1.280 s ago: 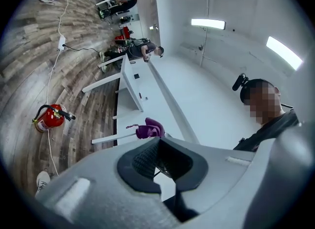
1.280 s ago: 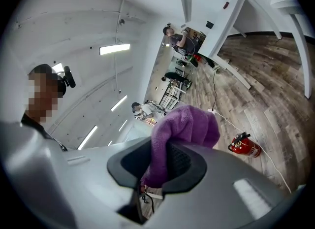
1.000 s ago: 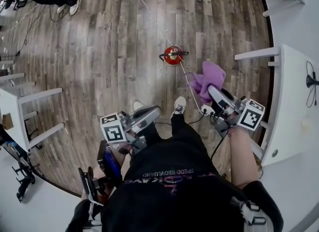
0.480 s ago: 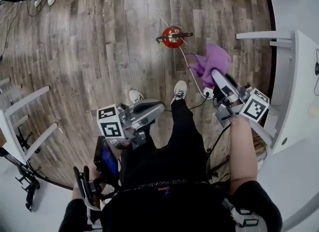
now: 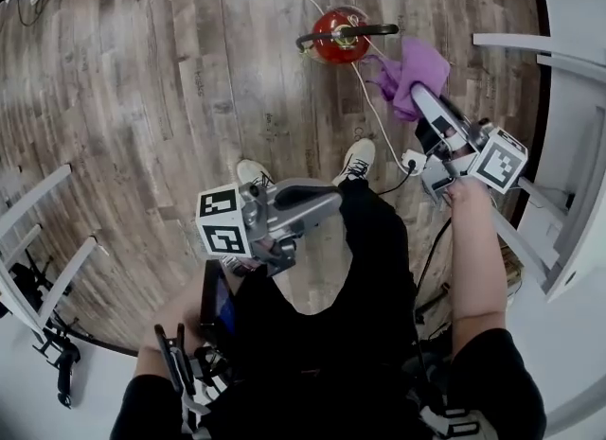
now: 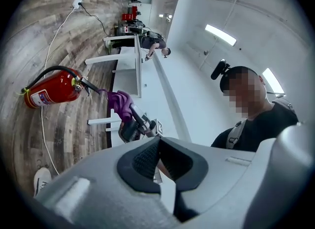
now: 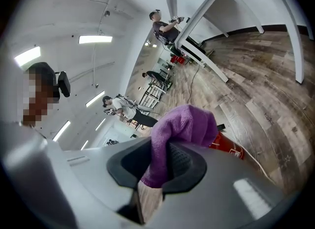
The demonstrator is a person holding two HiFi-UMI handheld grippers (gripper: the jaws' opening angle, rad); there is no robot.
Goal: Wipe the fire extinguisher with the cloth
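Compared with the earlier head views, the right gripper (image 5: 423,99) is found carried forward and lowered. The purple cloth (image 5: 413,67), previously well apart from the red fire extinguisher (image 5: 333,41), is now brought just beside its valve head. The left gripper (image 5: 327,203) is likewise found lower, over the person's legs.

The fire extinguisher is observed standing on the wooden floor (image 5: 189,69) ahead of the person's shoes, its black handle and hose seen on top. A white cable (image 5: 377,126) is noted running along the floor past its base.

In the right gripper view, the jaws are seen clamped on a fold of the cloth, and the loose bulk is bunched ahead of the fingertips with the red cylinder just behind it. In the left gripper view, the jaws are seen pressed together with nothing between them, and the gripper is held back from the extinguisher.

The step in hand is judged to be the approach, with wiping not yet begun. Contact between cloth and extinguisher cannot be confirmed from any view, although the left gripper view places the cloth right at the valve.

For the next move, the bunched cloth is to be pressed against the cylinder and drawn over its surface. The grip on the cloth is to be kept firm and the push kept light, since the extinguisher is held by nothing and could be tipped.
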